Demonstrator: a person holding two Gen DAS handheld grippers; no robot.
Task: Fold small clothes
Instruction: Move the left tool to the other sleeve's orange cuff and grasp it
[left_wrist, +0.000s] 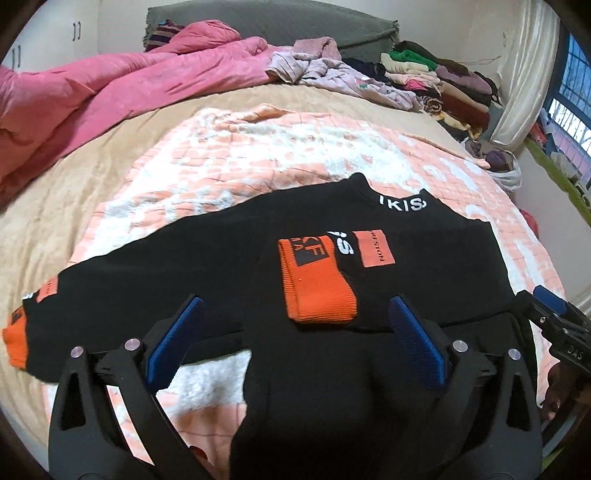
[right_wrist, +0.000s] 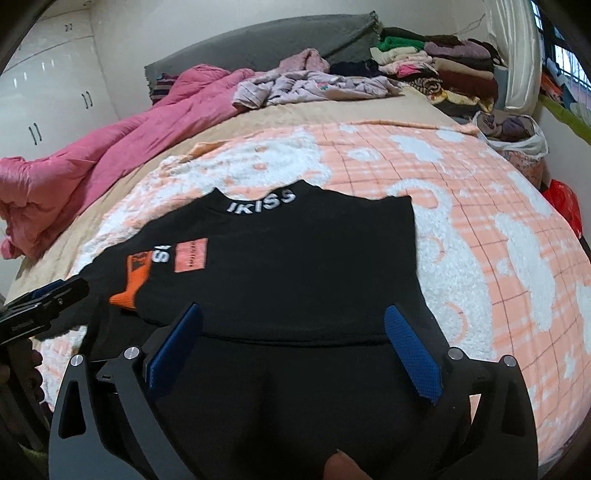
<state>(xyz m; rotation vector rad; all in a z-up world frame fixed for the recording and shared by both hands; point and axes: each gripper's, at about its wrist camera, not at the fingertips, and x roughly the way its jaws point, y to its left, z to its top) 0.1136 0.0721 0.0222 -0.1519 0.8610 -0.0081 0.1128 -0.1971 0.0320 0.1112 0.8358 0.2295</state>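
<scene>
Bed (right_wrist: 480, 206) held the top (right_wrist: 295, 266); both grippers, left (left_wrist: 295, 325) and right (right_wrist: 293, 332), gaped empty, so the folded sleeve (left_wrist: 317, 284) risked slipping loose.

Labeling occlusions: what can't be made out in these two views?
- Top hem: both views, behind the grippers.
- Far sleeve end: left view, blurred near the edge.
- Chest print: both views, partly under the folded orange cuff.
- Patch text: right view, too small.

black sweater (left_wrist: 207, 269) (right_wrist: 295, 266) with white "ikiss" collar lettering lies flat on the peach-and-white blanket (left_wrist: 258, 147) (right_wrist: 480, 221), one orange-cuffed sleeve (left_wrist: 314, 280) (right_wrist: 135, 280) folded across its chest, hem at the near edge.
</scene>
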